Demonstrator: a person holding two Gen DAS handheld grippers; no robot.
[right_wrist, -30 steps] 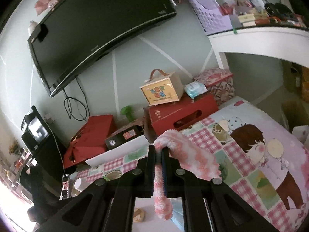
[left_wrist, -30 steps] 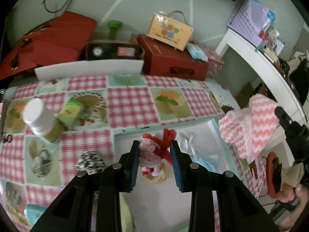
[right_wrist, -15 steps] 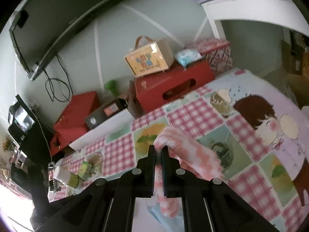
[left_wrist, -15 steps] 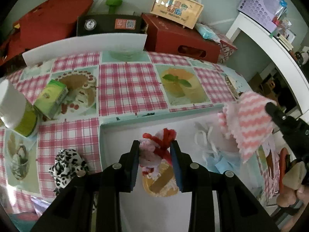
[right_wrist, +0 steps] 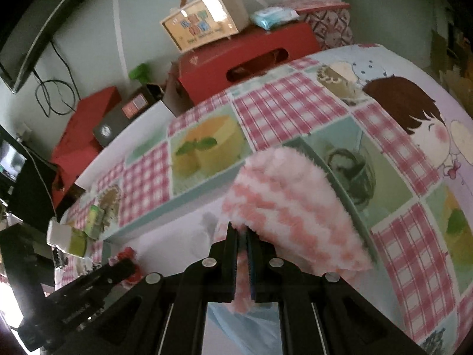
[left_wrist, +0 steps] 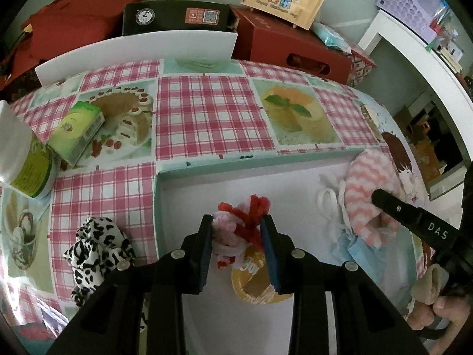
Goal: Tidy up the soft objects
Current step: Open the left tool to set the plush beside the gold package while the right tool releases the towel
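Note:
My left gripper (left_wrist: pixel 238 222) is shut on a small pink and red plush doll (left_wrist: pixel 236 224), held low inside a shallow white box (left_wrist: pixel 189 207) with a mint rim. My right gripper (right_wrist: pixel 242 233) is shut on a fluffy pink and white zigzag sock (right_wrist: pixel 289 204), which hangs over the box's right side. In the left wrist view the same sock (left_wrist: pixel 366 183) sits at the right with the right gripper's black finger (left_wrist: pixel 405 210) against it. A yellow-brown round item (left_wrist: pixel 254 284), a blue cloth (left_wrist: pixel 363 251) and a white stringy piece (left_wrist: pixel 328 198) lie in the box.
A leopard-print soft item (left_wrist: pixel 94 251) lies on the checked tablecloth left of the box. A green carton (left_wrist: pixel 78 133) and a white-capped jar (left_wrist: pixel 20 159) stand at the far left. Red boxes (left_wrist: pixel 289 47), a dark box (left_wrist: pixel 177 17) and a white board (left_wrist: pixel 136 50) line the table's far edge.
Both grippers have come down toward the box. The sock has dropped from mid-air to the box's right side, and the doll is now lower, just over the box floor.

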